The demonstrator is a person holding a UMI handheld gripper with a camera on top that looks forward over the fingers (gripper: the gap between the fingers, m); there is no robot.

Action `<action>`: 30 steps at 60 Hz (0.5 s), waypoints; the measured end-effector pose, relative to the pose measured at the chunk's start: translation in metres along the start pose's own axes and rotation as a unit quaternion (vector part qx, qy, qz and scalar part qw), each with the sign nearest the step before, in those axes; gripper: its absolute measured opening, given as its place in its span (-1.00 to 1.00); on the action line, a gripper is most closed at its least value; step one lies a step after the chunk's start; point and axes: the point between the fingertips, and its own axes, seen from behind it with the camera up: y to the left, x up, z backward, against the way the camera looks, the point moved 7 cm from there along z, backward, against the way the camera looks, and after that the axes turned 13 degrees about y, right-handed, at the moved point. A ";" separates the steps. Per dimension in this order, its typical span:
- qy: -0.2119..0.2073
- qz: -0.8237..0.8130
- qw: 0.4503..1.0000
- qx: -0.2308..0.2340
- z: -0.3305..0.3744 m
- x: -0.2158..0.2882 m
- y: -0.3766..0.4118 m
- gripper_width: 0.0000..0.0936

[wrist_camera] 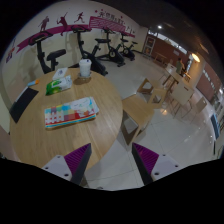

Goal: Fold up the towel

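The gripper (108, 160) is held high and level, looking out over a room. Its two fingers rise from six o'clock, set wide apart with bare floor showing between them and nothing held. Only the tips show: the left pad (78, 158) at seven o'clock and the right pad (150, 158) at five o'clock.

A round wooden table (45, 125) fills the nine o'clock side, beyond the left finger. On it, toward eight o'clock, lies a flat folded cloth with coloured stripes (69, 112), most likely the towel; its print is too small to read. Above it at ten o'clock sits a small green-and-white item (58, 84), and at eleven o'clock a white roll (85, 68) stands upright at the table's far edge. What the green item is cannot be told.

Wooden chairs and tables (170, 90) crowd the two to three o'clock side, their shapes blurring together. Exercise bikes (105, 48) stand along the far wall at twelve o'clock under a banner (70, 22) with running figures.
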 end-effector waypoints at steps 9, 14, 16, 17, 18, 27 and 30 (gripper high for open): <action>-0.008 0.013 1.000 0.008 0.002 0.003 0.006 0.83; -0.021 0.025 0.999 0.018 0.005 0.004 0.012 0.82; -0.026 0.032 0.999 0.024 0.007 0.005 0.017 0.83; -0.029 0.036 0.999 0.027 0.006 0.008 0.019 0.82; -0.032 0.038 0.998 0.030 0.006 0.009 0.027 0.83; -0.076 0.071 0.993 0.055 0.017 0.016 0.052 0.83; -0.091 0.080 0.990 0.066 0.022 0.017 0.064 0.83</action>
